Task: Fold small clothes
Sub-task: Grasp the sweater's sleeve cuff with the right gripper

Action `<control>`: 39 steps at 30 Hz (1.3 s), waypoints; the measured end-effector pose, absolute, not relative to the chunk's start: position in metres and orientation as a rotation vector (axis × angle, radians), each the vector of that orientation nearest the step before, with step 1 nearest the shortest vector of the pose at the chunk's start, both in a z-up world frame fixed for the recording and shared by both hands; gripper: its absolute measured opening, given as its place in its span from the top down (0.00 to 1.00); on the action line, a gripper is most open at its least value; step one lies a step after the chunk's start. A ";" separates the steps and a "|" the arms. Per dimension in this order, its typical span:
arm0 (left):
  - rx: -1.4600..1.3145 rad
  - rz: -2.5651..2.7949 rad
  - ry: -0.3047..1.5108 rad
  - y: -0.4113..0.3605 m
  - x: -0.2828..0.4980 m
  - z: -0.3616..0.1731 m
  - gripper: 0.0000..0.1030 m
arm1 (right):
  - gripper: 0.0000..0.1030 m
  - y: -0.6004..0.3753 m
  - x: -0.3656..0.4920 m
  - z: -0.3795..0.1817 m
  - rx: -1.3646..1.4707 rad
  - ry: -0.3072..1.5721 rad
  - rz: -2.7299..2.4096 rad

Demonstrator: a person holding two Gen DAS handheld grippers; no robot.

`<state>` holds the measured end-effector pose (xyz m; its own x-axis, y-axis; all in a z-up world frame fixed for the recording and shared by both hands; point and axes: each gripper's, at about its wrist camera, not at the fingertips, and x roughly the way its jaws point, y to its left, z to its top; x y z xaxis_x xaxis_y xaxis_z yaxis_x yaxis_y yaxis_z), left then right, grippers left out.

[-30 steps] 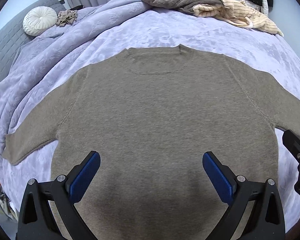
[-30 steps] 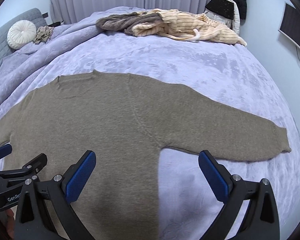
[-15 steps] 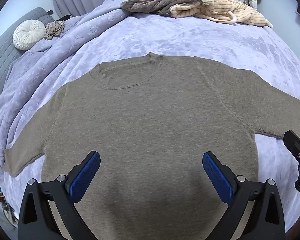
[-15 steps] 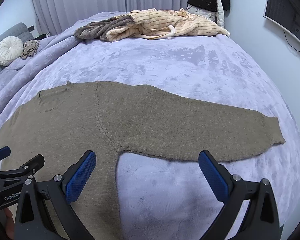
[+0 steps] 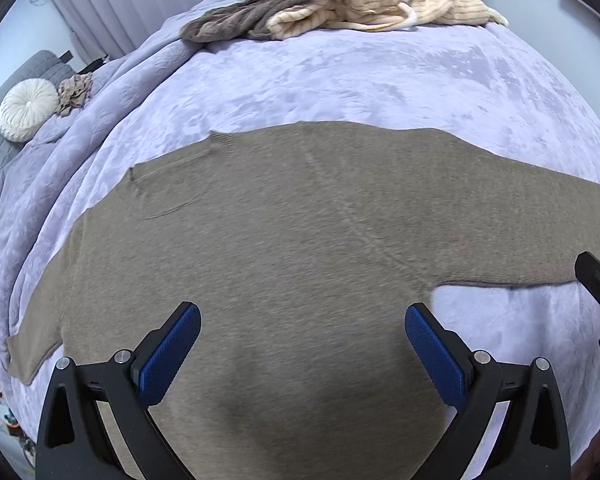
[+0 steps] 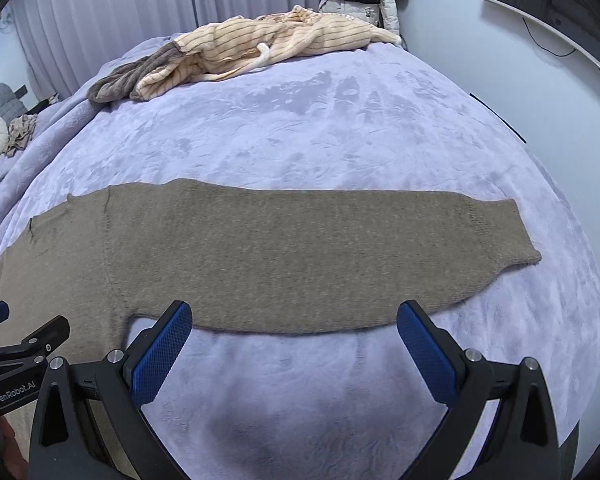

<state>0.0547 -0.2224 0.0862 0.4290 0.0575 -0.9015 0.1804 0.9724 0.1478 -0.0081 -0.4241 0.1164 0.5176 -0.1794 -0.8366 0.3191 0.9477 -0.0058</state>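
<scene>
Both tools (image 5: 302, 354) (image 6: 294, 350) agape, empty, above sweater (image 5: 284, 240)

Taupe-brown sweater (image 5: 284, 248); lilac crushed-velvet blanket (image 6: 320, 128); cream garment with dark pinstripes (image 6: 268, 40) at the far edge; blue gripper pads (image 5: 172, 350).

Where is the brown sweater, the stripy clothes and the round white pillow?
brown sweater (image 5: 284, 248), left wrist view, middle of its body.
stripy clothes (image 6: 236, 46), right wrist view, striped cream fabric.
round white pillow (image 5: 28, 108), left wrist view, its centre.

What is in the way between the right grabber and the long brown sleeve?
Nothing visible. The open right gripper hangs over bare fluffy lilac blanket, just short of the brown knitted sweater's sleeve. The striped cream clothes pile lies far behind.
</scene>
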 end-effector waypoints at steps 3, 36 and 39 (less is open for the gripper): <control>0.254 -0.098 1.133 -0.243 0.058 0.082 0.01 | 0.01 -0.451 -0.010 0.113 0.175 0.986 -0.339; 0.224 -0.097 1.205 -0.289 0.123 0.043 0.01 | 0.95 -0.596 -0.028 0.098 0.471 0.813 -0.378; 0.208 -0.118 1.178 -0.276 0.109 0.054 0.01 | 0.95 -0.583 -0.027 0.123 0.421 0.790 -0.382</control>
<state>0.1088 -0.2759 0.0541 0.3794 0.0175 -0.9251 0.1999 0.9746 0.1005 -0.0274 -0.5830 0.1229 0.6444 -0.1706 -0.7454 0.4779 0.8508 0.2184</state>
